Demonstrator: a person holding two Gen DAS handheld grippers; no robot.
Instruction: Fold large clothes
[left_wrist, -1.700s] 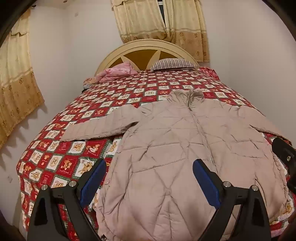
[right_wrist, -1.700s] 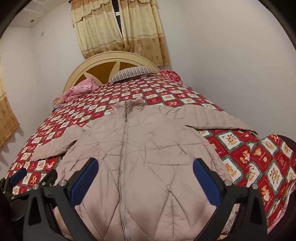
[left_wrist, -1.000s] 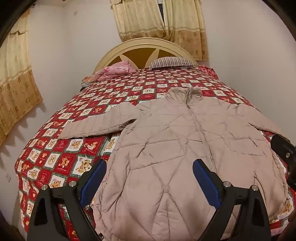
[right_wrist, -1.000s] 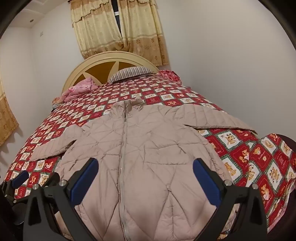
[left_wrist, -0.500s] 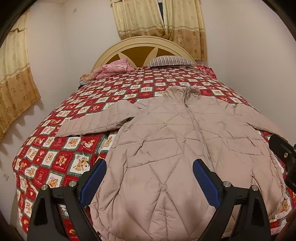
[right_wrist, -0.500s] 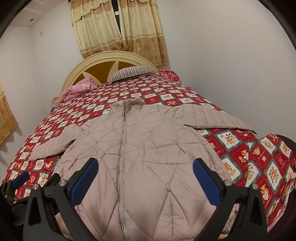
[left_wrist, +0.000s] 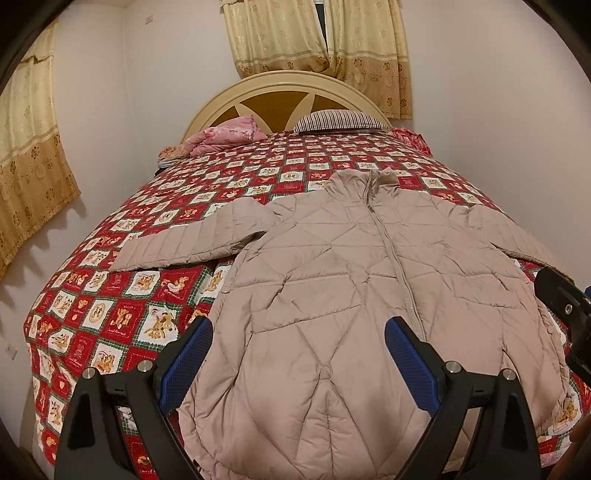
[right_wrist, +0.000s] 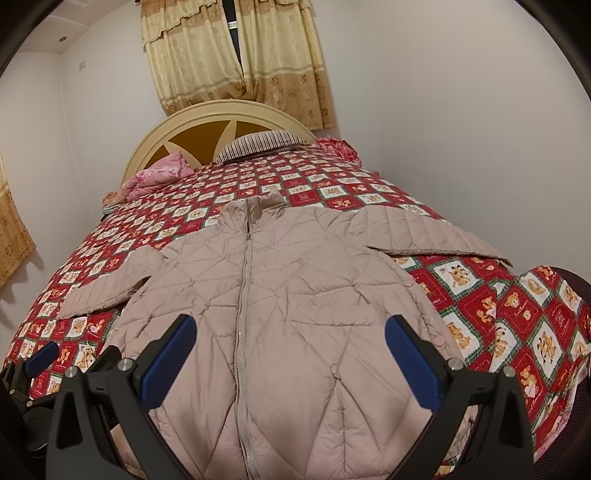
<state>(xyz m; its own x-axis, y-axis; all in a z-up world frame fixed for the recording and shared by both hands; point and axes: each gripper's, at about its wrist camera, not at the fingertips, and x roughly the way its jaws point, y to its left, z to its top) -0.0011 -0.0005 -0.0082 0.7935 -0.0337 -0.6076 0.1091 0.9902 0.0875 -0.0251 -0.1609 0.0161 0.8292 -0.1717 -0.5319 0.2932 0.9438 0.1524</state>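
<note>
On the bed (left_wrist: 155, 221), jacket (left_wrist: 332, 295) flat; both claws spread, empty. Puffy, slippery fabric: likely to slide out of thin pinches.

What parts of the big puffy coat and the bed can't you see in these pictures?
- Jacket hem: both wrist views, hidden behind the open left gripper and open right gripper.
- Right sleeve cuff: left wrist view, hidden by the right gripper's body at the edge.
- Jacket's back: hidden, lying face up on the bedspread.
- Bedspread picture details: too small.
</note>
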